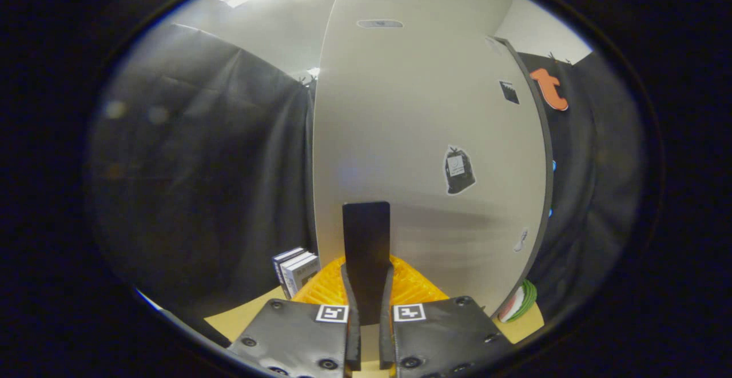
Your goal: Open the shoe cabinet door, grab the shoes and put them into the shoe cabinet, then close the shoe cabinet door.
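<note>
- I have the gripper (pixel 370 309) pinching a flat black upright tab (pixel 366 246); both fingers press on its lower part, one on each side, and the tab rises straight up between them.
- I judge the tab to be the handle of the tall pale grey shoe cabinet door (pixel 423 138), held this way so that a pull or push on it swings the panel. Whether the tab is actually fixed to the door I cannot tell, since its base is hidden behind the fingers.
- The door stands just beyond the fingers, its dark edge showing on the right side. From this angle I cannot say if it is open or closed.
- An orange ribbed plastic piece (pixel 412 289), perhaps a basket or a stool, sits low between the fingers and the door. It is too cut off to name with confidence.
- The shoes are the next thing to fetch, so I take the task to be at its door step.
- Counts: one door, one black tab, one orange piece.
- Two small white-and-dark boxes (pixel 297 272) stand side by side left of the orange piece, on the tan wooden surface (pixel 240 321).
- One green-and-white striped object (pixel 517 303) lies at the door's lower right corner.
- Stickers on the door: four as I count them, the largest a black bag-shaped sticker (pixel 459 170).
</note>
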Demonstrator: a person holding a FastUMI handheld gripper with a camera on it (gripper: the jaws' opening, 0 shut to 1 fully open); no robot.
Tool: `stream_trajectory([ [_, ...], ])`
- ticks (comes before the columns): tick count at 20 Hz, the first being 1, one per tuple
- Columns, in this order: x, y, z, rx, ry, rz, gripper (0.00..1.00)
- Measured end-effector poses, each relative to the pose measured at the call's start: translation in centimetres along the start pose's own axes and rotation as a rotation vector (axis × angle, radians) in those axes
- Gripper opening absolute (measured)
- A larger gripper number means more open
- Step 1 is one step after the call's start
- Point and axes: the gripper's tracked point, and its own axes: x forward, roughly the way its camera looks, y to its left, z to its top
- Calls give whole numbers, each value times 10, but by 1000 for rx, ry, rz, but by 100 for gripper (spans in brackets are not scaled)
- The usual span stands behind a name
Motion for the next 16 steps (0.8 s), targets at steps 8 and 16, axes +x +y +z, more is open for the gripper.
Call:
stream_trajectory([
  [8,-84,-49,0,-8,2,-23,14],
  [16,-132,-115,0,-24,6,-163,13],
])
